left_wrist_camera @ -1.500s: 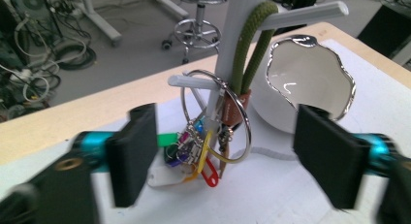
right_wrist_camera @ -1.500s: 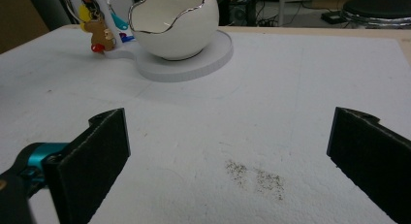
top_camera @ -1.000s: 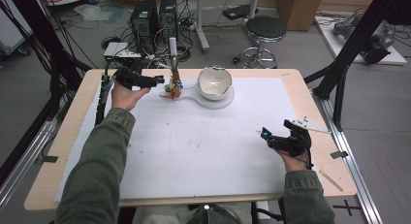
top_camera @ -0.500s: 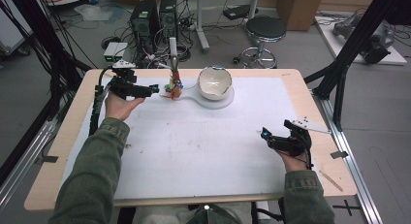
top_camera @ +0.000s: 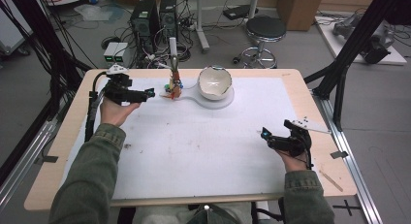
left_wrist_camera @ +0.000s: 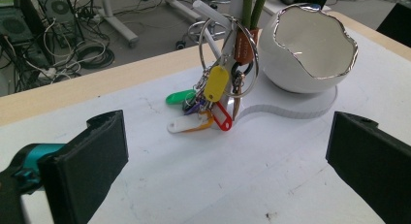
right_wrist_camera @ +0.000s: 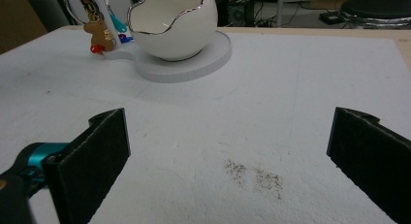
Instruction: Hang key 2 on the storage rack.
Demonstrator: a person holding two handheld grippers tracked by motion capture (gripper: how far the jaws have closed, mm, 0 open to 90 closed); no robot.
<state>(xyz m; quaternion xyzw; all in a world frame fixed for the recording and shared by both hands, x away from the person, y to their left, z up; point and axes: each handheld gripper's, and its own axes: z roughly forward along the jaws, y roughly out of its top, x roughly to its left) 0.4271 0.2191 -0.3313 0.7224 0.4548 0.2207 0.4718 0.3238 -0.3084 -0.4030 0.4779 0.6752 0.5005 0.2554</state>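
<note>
Left gripper view: left claw [left_wrist_camera: 218,151] gapes wide, empty — now drawn back from the keys [left_wrist_camera: 208,105] beside the bowl [left_wrist_camera: 310,49]; grasp pending.

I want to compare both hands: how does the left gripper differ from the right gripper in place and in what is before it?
The left gripper is at the far left of the table, facing the key bunch; the right gripper is near the right edge, facing bare white mat. The egg-shaped bowl is nearer the left gripper. Both are open and hold nothing.
</note>
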